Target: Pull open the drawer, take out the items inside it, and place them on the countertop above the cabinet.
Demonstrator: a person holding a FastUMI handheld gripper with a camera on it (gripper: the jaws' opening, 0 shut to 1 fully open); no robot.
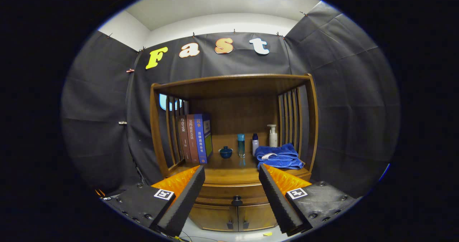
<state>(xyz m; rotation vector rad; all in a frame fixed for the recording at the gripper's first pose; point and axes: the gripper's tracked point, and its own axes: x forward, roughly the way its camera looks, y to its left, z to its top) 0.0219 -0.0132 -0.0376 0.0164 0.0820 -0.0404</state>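
A wooden cabinet stands ahead of me with a countertop (229,172) under a slatted shelf hood. Its drawer (229,191) is closed, with a dark round knob (236,200) at its middle. My gripper (232,169) is open, the fingers spread wide with nothing between them, still some way back from the cabinet. The knob shows between the fingers, lower down and beyond them. What lies inside the drawer is hidden.
On the countertop stand three books (195,138) at the left, a small blue lidded cup (226,151), a teal bottle (241,145), a small dark-capped bottle (255,143), a white pump bottle (273,135) and a folded blue towel (279,156). Two small doors (236,217) sit below the drawer.
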